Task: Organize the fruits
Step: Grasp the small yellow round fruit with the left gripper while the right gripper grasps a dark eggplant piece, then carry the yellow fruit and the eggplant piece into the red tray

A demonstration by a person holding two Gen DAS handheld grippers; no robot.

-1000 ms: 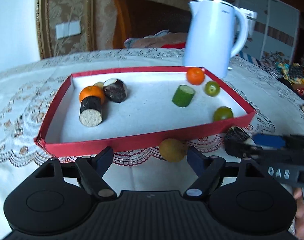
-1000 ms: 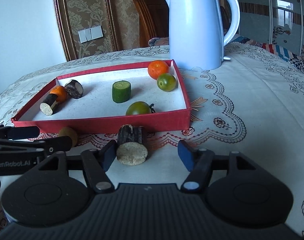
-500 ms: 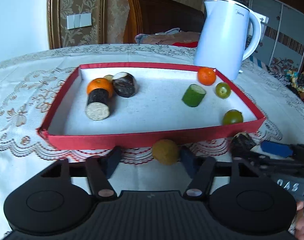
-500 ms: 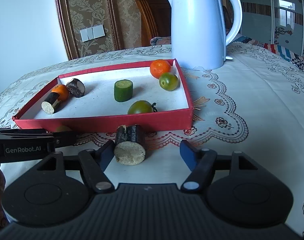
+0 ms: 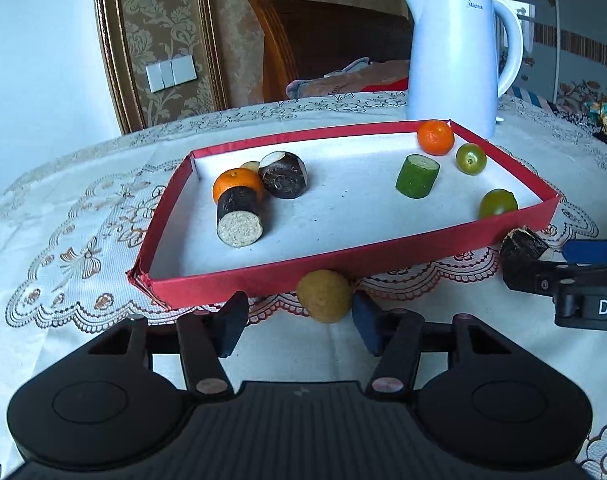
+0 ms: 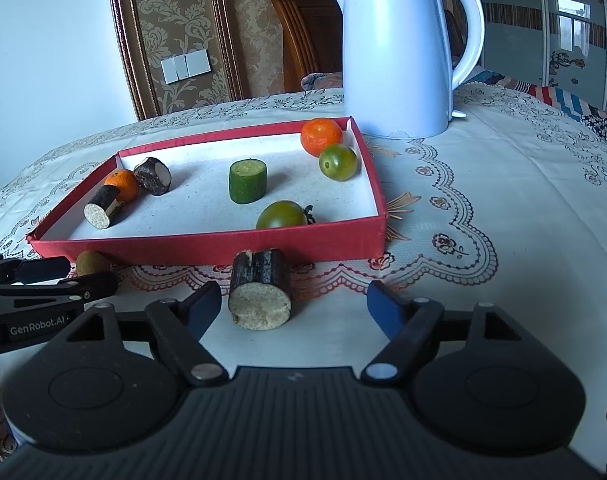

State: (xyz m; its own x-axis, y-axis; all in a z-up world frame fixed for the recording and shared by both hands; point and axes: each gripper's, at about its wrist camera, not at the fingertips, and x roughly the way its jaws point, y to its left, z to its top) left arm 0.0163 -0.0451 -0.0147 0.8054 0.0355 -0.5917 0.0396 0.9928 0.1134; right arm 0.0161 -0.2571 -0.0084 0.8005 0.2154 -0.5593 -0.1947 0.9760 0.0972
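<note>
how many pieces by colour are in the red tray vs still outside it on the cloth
In the red tray:
orange: 2
green: 3
dark: 2
Outside on the cloth:
dark: 1
yellow-brown: 1
Total: 9; one pale piece behind the orange is not counted, too hidden.

White kettle (image 6: 399, 48) behind tray; wooden chair (image 5: 327, 40), wall switches (image 5: 171, 74)

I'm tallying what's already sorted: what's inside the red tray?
Inside the red tray: two oranges, two green tomatoes, a cucumber piece, two dark cane pieces. A pale item behind one orange is mostly hidden.
</note>
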